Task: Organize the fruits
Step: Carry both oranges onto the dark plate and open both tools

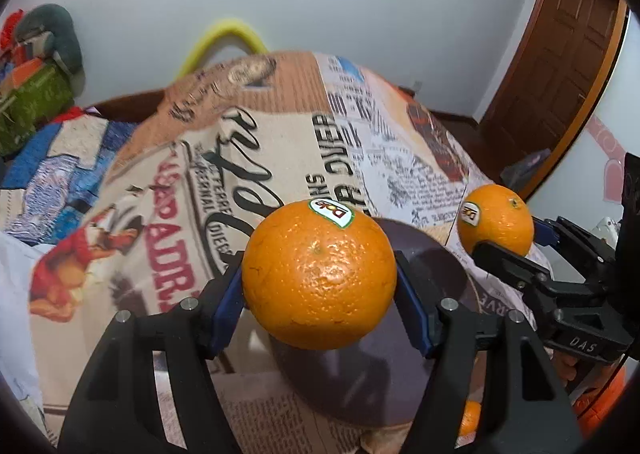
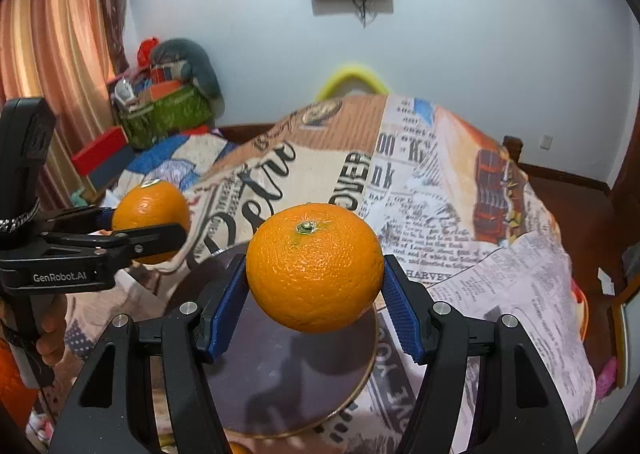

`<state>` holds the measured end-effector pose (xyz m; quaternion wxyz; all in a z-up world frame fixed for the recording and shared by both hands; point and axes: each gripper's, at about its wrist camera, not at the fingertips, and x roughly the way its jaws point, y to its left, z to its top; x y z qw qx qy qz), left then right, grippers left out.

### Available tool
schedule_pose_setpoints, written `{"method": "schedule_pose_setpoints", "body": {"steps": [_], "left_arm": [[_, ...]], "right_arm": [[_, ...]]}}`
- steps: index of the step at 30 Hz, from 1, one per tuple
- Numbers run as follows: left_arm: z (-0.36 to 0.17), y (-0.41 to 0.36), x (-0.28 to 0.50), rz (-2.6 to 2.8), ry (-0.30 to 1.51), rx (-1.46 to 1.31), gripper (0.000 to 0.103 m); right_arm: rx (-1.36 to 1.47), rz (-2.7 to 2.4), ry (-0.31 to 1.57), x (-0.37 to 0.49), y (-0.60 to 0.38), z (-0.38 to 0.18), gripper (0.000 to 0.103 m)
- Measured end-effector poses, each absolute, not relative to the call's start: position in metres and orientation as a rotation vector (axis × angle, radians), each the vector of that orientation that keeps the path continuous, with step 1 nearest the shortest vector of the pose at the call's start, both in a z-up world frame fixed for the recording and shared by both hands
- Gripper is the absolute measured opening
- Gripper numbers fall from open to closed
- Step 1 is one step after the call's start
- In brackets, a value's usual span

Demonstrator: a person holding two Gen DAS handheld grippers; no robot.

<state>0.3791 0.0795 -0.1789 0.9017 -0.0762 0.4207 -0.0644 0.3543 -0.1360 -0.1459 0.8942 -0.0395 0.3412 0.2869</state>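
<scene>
My left gripper (image 1: 319, 286) is shut on an orange (image 1: 319, 274) with a Dole sticker, held above a dark round plate (image 1: 432, 258). It also shows in the right wrist view (image 2: 150, 232), at the left, with its orange (image 2: 150, 211). My right gripper (image 2: 315, 286) is shut on a second orange (image 2: 315, 268), stem up, above the same plate (image 2: 304, 378). The right gripper shows in the left wrist view (image 1: 508, 242) at the right with its orange (image 1: 496, 219). Part of another orange (image 1: 470, 418) shows low beside the plate.
The table is covered with a newspaper-print cloth (image 1: 248, 157). A yellow chair back (image 2: 352, 79) stands behind it. Cluttered bags and boxes (image 2: 160, 105) sit at the back left, a wooden door (image 1: 560, 65) at the right.
</scene>
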Motion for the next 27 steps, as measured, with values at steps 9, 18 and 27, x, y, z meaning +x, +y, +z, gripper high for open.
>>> {"method": "schedule_pose_setpoints", "body": {"steps": [9, 18, 27], "left_arm": [[-0.217, 0.072, 0.409, -0.160, 0.991, -0.128, 0.068], [-0.227, 0.069, 0.418, -0.167, 1.023, -0.100, 0.068], [-0.220, 0.068, 0.414, -0.190, 1.002, -0.123, 0.068]], "right_arm": [[-0.124, 0.598, 0.805, 0.379, -0.124, -0.171, 0.062], [-0.124, 0.621, 0.898, 0.393, -0.119, -0.196, 0.062], [-0.145, 0.636, 0.935, 0.392, -0.114, -0.203, 0.064]]}}
